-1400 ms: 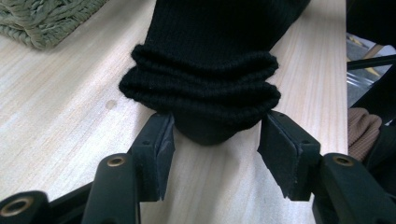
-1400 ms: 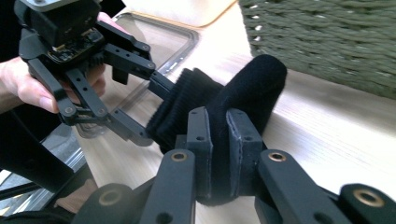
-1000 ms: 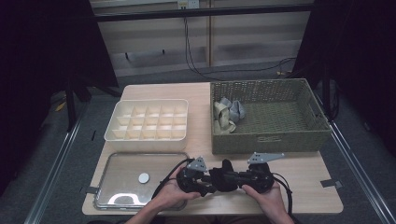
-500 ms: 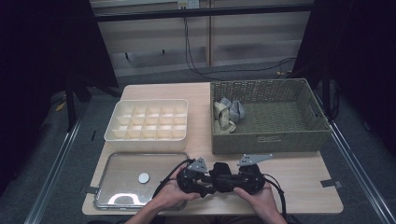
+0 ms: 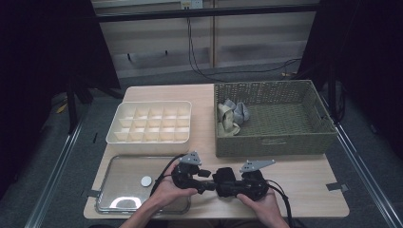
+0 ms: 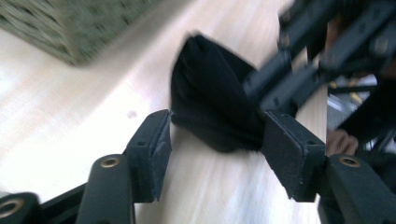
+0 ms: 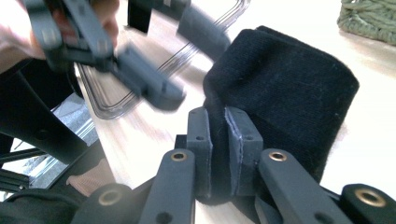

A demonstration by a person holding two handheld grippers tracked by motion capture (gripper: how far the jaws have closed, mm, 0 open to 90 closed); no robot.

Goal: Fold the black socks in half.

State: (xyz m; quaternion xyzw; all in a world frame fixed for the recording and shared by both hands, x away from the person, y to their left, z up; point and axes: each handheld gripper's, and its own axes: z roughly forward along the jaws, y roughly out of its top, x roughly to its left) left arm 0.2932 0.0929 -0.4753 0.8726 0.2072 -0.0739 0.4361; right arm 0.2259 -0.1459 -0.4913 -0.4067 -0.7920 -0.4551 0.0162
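A piece of black cloth (image 5: 224, 179) lies on the table's front edge between my two grippers. My right gripper (image 7: 218, 140) is shut on a fold of the cloth (image 7: 289, 93), both pads pressed into the fabric. My left gripper (image 6: 217, 149) has just been opening its jaws. They now stand apart, with the end of the cloth (image 6: 210, 102) between the tips and free of the pads. In the high view the left gripper (image 5: 204, 183) points right and the right gripper (image 5: 230, 186) points left, tip to tip.
A wicker basket (image 5: 285, 142) at the back right holds rolled grey and beige socks (image 5: 233, 116). A white compartment box (image 5: 149, 137) stands at the left. A metal tray (image 5: 119, 166) with a small white disc (image 5: 146, 180) lies in front of it.
The left gripper's jaws have spread apart and let go of the cloth. The left hand has drawn back a little, left and up. The right gripper keeps its grip.
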